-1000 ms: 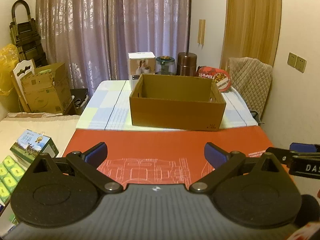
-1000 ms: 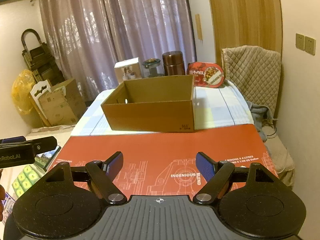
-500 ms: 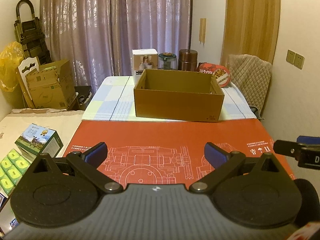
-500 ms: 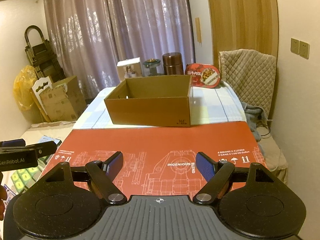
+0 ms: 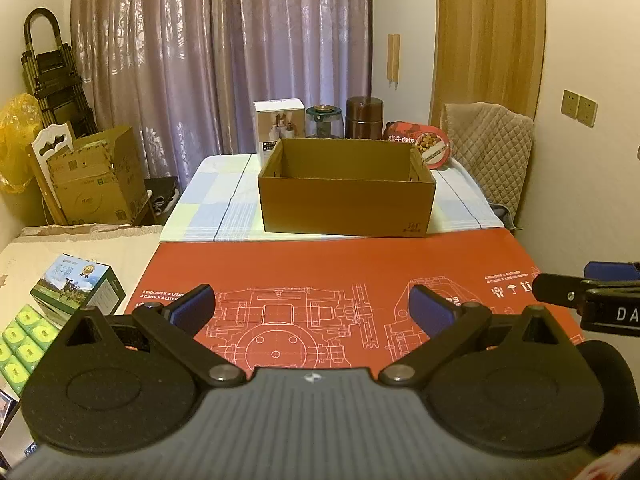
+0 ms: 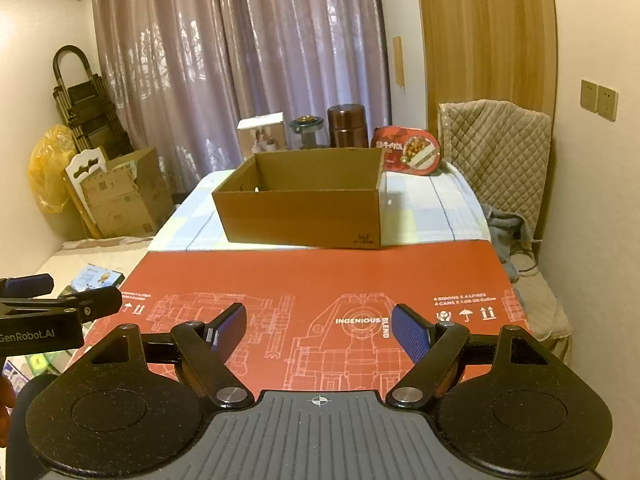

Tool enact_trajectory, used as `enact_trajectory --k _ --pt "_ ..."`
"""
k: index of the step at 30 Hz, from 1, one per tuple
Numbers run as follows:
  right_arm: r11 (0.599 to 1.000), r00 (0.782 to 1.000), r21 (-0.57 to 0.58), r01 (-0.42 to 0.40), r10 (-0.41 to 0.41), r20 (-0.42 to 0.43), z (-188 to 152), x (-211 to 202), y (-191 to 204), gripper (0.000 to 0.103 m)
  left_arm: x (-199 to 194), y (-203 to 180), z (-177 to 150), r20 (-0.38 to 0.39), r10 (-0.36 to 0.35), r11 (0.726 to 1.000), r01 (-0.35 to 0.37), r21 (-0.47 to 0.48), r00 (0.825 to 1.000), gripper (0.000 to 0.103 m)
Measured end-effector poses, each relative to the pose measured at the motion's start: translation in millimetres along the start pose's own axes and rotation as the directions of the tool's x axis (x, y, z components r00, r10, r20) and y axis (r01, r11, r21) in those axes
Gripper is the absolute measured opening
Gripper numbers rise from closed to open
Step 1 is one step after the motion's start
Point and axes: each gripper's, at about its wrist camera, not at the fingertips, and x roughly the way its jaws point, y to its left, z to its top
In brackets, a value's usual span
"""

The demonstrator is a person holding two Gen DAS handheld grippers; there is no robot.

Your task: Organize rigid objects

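Note:
An open brown cardboard box (image 5: 346, 192) (image 6: 304, 208) stands on the checked cloth beyond a red mat (image 5: 340, 272) (image 6: 320, 276). Behind it stand a white carton (image 5: 279, 122) (image 6: 261, 134), a green-lidded glass jar (image 5: 323, 120) (image 6: 306, 130), a brown flask (image 5: 363, 116) (image 6: 346, 124) and a red food bowl (image 5: 424, 146) (image 6: 408, 152). My left gripper (image 5: 312, 308) is open and empty above the mat's near edge; it also shows in the right wrist view (image 6: 60, 304). My right gripper (image 6: 318, 330) is open and empty, and shows at the left wrist view's right edge (image 5: 592, 292).
A quilted chair (image 5: 490, 148) (image 6: 500, 152) stands right of the table. Cardboard boxes (image 5: 96, 180) (image 6: 124, 196), a folded trolley (image 5: 52, 76) and a yellow bag (image 5: 14, 136) stand at the left. A green-blue carton (image 5: 76, 288) and green packs (image 5: 20, 344) lie low left.
Both grippers have drawn back and risen from the table: the box looks smaller and more of the red mat shows. Both stay open and empty.

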Motion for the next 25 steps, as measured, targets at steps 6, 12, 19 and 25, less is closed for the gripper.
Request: enact_trajectory --k 6,12,19,25 --pt "1.0 1.0 0.002 -0.006 0.006 0.003 -0.4 -0.5 0.2 0.077 0.9 -1.3 -0.5 -0.003 0.001 1.0 -0.001 0.001 1.0 0.102" --pt "1.0 1.0 0.001 -0.011 0.011 -0.008 -2.9 2.4 2.2 0.077 5.4 -2.9 -3.8 -0.015 -0.004 1.0 0.004 0.002 1.0 0.102" --pt "1.0 1.0 0.005 -0.012 0.012 -0.019 -4.8 6.1 2.3 0.077 11.0 -2.8 -8.4 -0.027 -0.009 1.0 0.009 0.001 1.0 0.102" --pt "1.0 1.0 0.006 -0.013 0.013 -0.023 -7.3 7.9 1.8 0.077 11.1 -2.6 -10.3 -0.017 -0.022 1.0 0.022 -0.008 1.0 0.102"
